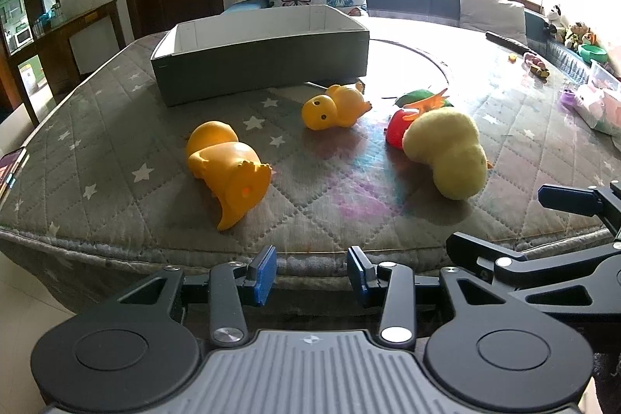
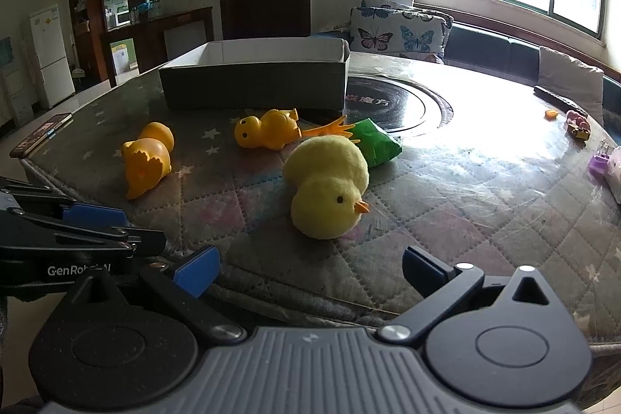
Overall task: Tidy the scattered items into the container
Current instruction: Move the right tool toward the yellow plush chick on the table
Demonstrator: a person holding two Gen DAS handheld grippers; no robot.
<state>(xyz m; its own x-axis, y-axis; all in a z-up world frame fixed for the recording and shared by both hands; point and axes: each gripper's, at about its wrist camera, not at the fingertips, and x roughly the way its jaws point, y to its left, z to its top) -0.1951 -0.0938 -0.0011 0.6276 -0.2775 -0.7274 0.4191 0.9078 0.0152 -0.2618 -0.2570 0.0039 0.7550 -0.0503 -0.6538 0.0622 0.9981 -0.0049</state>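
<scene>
Near the front edge of the quilted table, both grippers are held short of the toys, none of which has yet been placed in the grey box at the far side. The left gripper is seen with its blue pads parted and nothing between them; the right gripper is spread wider still and is likewise empty. Straight ahead of the right gripper's jaws, and nearest to them, the plush chick is lying on its side, head towards the camera and beak to the right, so that its long axis runs roughly away from the jaws, towards the box. A green bean bag and a red piece are tucked just behind it. The large rubber duck is lying tipped over ahead and to the left of the left gripper, and is judged the nearer pick for that hand. The small rubber duck is lying further back, just in front of the box wall. The chick is judged the likely first grasp, taken across its narrower waist.
</scene>
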